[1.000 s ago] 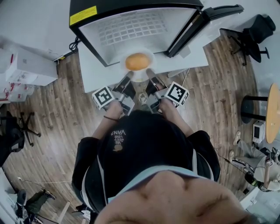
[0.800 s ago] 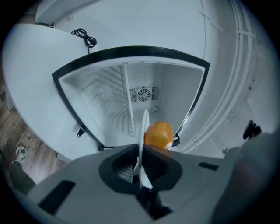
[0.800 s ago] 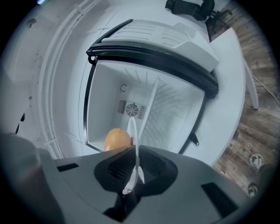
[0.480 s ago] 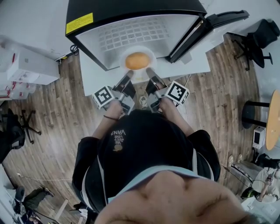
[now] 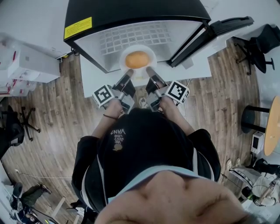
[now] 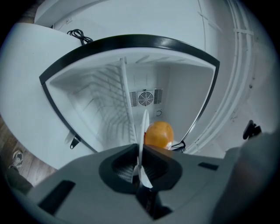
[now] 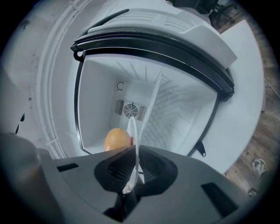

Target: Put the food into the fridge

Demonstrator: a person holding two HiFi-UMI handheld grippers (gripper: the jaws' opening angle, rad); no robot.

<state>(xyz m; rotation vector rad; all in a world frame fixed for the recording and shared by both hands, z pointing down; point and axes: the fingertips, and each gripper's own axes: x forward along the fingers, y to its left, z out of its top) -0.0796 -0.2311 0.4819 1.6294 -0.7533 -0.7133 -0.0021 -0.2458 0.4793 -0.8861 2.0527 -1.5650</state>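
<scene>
The left gripper (image 5: 128, 77) and the right gripper (image 5: 151, 73) are each clamped nearly shut on the thin rim of a white plate (image 5: 139, 75), one at either side of its near edge. The plate is held level at the mouth of the fridge (image 5: 131, 13). The food (image 5: 137, 60) is carried at the plate's middle, unsecured.

Trouble is most likely to start at the grip. Only a narrow lip is pinched, and the plate looks smooth and hard, so a slip could be expected if one hand is pushed ahead of the other. If the plate is tipped, the round food would probably roll off. Further in, the plate's front edge could be caught on the lip of the wire shelf (image 5: 135, 35), which seems to lie just below plate level. On the right, the open door (image 5: 210, 33) could be knocked by that gripper's body.

Now the materials. The grippers are made of matt grey moulded plastic with ribbed black pads. The plate is a thin, glossy disc. The food is a smooth, domed, orange-brown lump, and whether it is a bun or a fruit cannot be told. The shelf is a white grid of thin wires, an uneven seat for a plate. The fridge walls are plain white, with a round fan grille (image 6: 145, 98) set at the back.
</scene>
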